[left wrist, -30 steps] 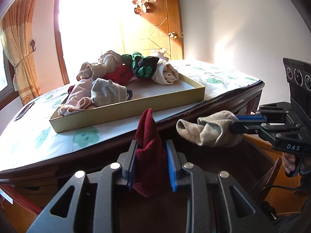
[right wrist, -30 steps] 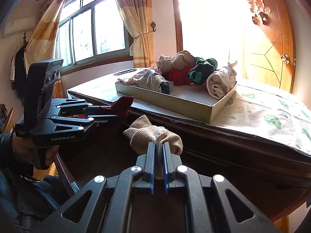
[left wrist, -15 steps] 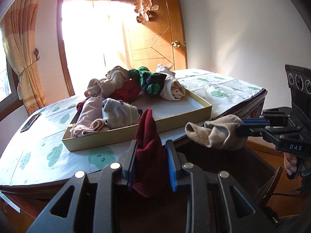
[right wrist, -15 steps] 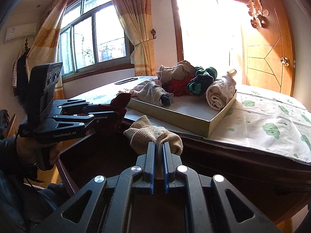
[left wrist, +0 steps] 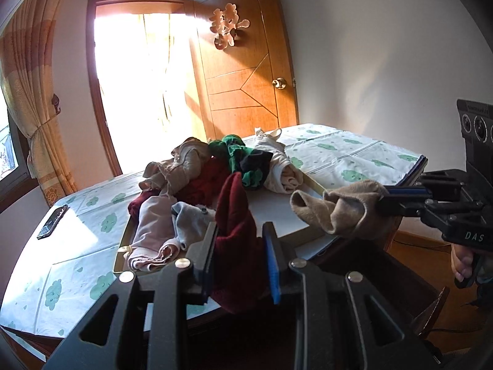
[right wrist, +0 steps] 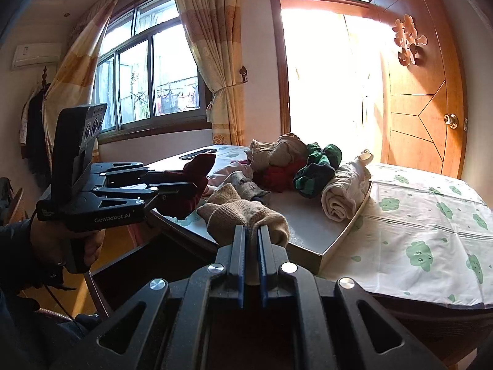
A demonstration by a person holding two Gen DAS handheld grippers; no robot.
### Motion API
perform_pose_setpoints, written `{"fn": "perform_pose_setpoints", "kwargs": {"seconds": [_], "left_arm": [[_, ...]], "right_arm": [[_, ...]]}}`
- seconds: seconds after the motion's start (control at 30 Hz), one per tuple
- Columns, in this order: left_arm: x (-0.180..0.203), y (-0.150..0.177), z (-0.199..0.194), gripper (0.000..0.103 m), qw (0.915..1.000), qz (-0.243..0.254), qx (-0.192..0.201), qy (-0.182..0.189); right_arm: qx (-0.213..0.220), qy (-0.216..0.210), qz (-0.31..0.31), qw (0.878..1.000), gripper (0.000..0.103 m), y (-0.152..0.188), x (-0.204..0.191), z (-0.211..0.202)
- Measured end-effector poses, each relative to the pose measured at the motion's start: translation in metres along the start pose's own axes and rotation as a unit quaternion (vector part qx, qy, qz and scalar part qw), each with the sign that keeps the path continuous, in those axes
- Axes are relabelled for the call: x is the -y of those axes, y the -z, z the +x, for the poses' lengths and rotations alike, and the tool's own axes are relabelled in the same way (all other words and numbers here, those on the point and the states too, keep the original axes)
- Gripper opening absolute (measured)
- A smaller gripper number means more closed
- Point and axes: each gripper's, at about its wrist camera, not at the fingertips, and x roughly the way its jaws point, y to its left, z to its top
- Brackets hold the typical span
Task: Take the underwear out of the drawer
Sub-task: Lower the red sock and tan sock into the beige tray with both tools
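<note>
Left wrist view: left tongs (left wrist: 243, 265) clamp a dark red garment (left wrist: 235, 215), level with the tray (left wrist: 311, 182) on the surface. Right wrist view: right tongs (right wrist: 252, 259) pinch a beige piece (right wrist: 243, 215) tight. Carry-over step, I'd say; next, reach over the tray rim and release.

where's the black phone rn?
The black phone lies flat on the cloud-print tablecloth, far left in the left wrist view, left of the shallow cardboard tray of clothes and near the window side.
</note>
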Motion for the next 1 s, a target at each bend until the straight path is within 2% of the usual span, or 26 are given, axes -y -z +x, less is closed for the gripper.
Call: {"fn": "perform_pose_setpoints", "kwargs": {"seconds": [0.4, 0.7, 1.0], "left_arm": [[-0.003, -0.03, 0.012, 0.026, 0.9998, 0.016, 0.008, -0.006], [-0.008, -0.059, 0.045, 0.026, 0.9996, 0.023, 0.002, -0.015], [-0.019, -0.069, 0.102, 0.026, 0.9987, 0.006, -0.049, -0.011]], "right_arm": [[0.013, 0.007, 0.006, 1.0, 0.008, -0.019, 0.012, 0.009], [0.011, 0.026, 0.015, 0.999, 0.008, -0.037, 0.033, 0.029], [-0.018, 0.049, 0.052, 0.997, 0.009, -0.046, 0.063, 0.067]]}}
